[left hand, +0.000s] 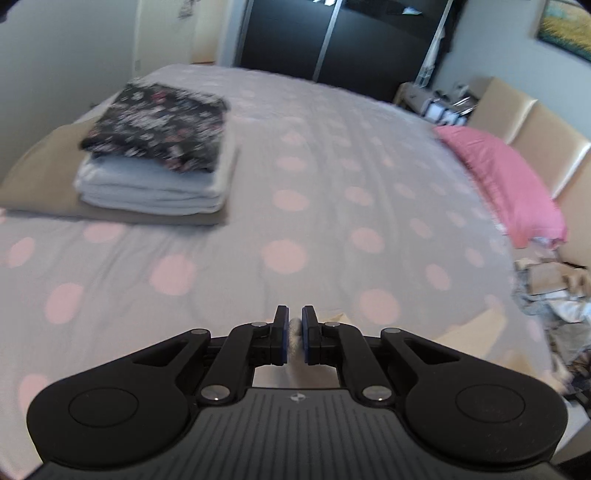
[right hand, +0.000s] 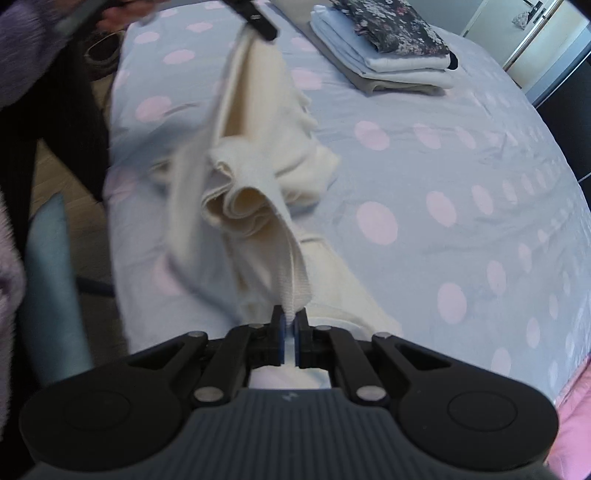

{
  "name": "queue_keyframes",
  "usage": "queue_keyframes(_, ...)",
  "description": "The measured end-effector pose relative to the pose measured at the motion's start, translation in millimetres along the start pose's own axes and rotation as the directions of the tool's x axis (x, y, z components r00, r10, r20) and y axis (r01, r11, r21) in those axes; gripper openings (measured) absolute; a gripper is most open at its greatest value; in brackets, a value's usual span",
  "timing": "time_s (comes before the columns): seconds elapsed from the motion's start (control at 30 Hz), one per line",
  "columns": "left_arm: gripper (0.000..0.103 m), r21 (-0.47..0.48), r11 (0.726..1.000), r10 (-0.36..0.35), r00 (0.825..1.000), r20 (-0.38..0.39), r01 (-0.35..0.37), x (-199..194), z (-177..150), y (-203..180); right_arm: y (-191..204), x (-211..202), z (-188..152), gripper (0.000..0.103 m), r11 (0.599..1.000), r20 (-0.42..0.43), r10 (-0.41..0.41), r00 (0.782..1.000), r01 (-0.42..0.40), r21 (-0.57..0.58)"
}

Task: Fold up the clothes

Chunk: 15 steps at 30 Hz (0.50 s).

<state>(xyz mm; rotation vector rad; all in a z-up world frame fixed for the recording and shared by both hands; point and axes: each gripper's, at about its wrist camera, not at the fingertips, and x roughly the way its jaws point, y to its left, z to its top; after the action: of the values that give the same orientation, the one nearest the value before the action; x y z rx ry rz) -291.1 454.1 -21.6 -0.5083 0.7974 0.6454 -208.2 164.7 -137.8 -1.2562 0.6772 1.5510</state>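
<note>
A cream knitted garment [right hand: 255, 177] hangs stretched over the dotted bed cover [right hand: 461, 155], its lower folds sagging onto the bed. My right gripper [right hand: 291, 325] is shut on a ribbed edge of it. My left gripper [right hand: 264, 26] shows at the top of the right wrist view, pinching the garment's far end. In the left wrist view that left gripper [left hand: 294, 325] is shut on a thin bunch of the cream garment [left hand: 295, 338], most of which hangs hidden below it. A cream corner [left hand: 476, 332] shows to the right.
A stack of folded clothes [left hand: 155, 162], dark floral piece on top, lies at the bed's far left. A pink pillow [left hand: 506, 181] rests by the beige headboard [left hand: 532, 125]. Crumpled laundry [left hand: 554, 295] lies at the right. A person's purple sleeve [right hand: 22, 44] and a teal chair [right hand: 51, 280] are beside the bed.
</note>
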Motion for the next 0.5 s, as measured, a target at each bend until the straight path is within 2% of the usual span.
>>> queue_keyframes(0.1, 0.005, 0.073, 0.989, 0.134, 0.985, -0.105, -0.127, 22.7, -23.1, 8.9, 35.2, 14.2, -12.1, 0.005, 0.996, -0.02, 0.09, 0.996, -0.09, 0.002)
queue_keyframes(0.23, 0.005, 0.186, 0.953, 0.279, 0.936, -0.217, -0.241, 48.7, -55.5, 27.1, 81.4, 54.2, -25.2, 0.005, 0.977, -0.04, 0.213, 0.976, -0.213, 0.007)
queue_keyframes(0.3, 0.004, 0.253, 0.915, 0.373, 0.899, -0.228, -0.315, 55.3, -68.7, 35.7, 97.1, 71.1, -27.8, 0.005, 0.967, -0.037, 0.255, 0.966, -0.254, 0.019)
queue_keyframes(0.33, 0.0, 0.288, 0.89, 0.422, 0.877, -0.229, -0.353, 58.4, -75.1, 39.7, 101.9, 77.8, -27.8, 0.005, 0.963, -0.035, 0.269, 0.962, -0.269, 0.023)
queue_keyframes(0.37, 0.0, 0.336, 0.85, 0.487, 0.847, -0.213, -0.405, 61.8, -81.3, 44.1, 106.8, 84.5, -27.9, 0.005, 0.959, -0.034, 0.284, 0.958, -0.283, 0.026)
queue_keyframes(0.4, 0.0, 0.317, 0.858, 0.484, 0.843, -0.234, -0.404, 62.4, -83.4, 52.8, 112.0, 88.4, -28.6, 0.006, 0.955, -0.04, 0.295, 0.955, -0.294, 0.022)
queue_keyframes(0.47, 0.0, 0.22, 0.908, 0.413, 0.858, -0.306, -0.358, 61.1, -84.5, 73.5, 119.1, 92.0, -28.7, 0.009, 0.952, -0.061, 0.305, 0.95, -0.306, 0.0)
queue_keyframes(0.5, 0.0, 0.147, 0.937, 0.35, 0.874, -0.337, -0.318, 58.8, -84.7, 82.9, 116.4, 92.6, -26.2, 0.013, 0.952, -0.067, 0.304, 0.95, -0.305, -0.007)
